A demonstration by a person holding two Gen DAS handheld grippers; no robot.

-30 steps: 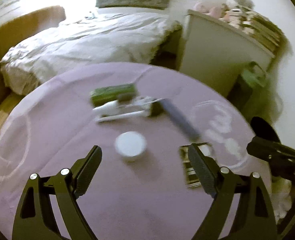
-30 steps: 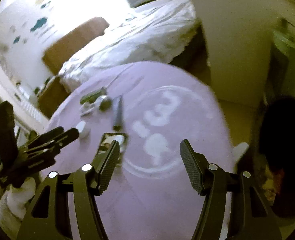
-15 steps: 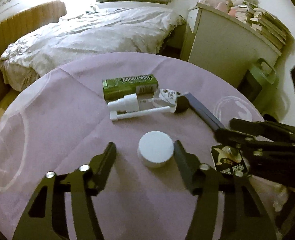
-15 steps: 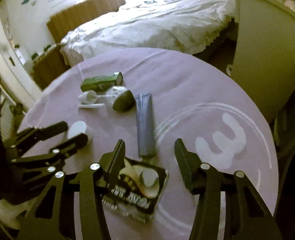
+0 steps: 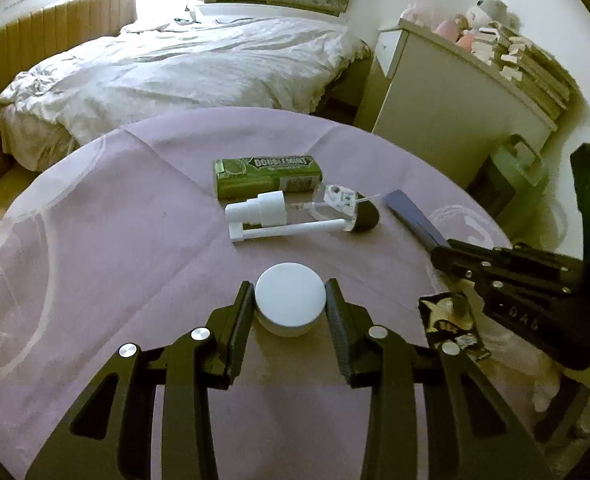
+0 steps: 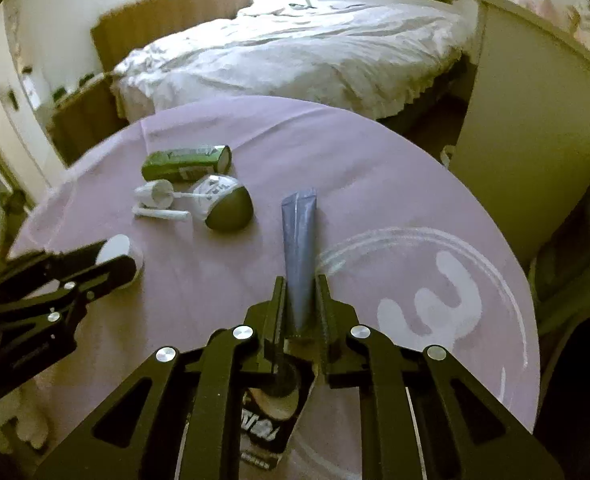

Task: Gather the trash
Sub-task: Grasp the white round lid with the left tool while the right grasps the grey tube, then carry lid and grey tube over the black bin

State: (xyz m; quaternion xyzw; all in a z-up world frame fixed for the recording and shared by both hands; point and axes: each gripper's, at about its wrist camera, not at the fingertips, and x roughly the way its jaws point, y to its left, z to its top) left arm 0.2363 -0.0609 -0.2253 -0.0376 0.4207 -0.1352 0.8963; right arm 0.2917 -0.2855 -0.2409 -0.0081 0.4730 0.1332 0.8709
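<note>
- While the left gripper (image 5: 289, 304) has just been closing, jaws bracketing the white jar (image 5: 289, 301) on the desk (image 5: 95, 240), seemingly touching.
- Right gripper (image 6: 300, 300) pinches the blue tube (image 6: 300, 240); long axis points away.

A home bedroom. An unmade bed (image 5: 183, 68) with white bedding fills twelve o'clock beyond the round table (image 5: 95, 240) in a lilac cloth. At two o'clock a white dresser (image 5: 447, 108) carries stacked books (image 5: 531, 64) and soft toys (image 5: 459, 24). Daylight pours in behind the bed.
</note>
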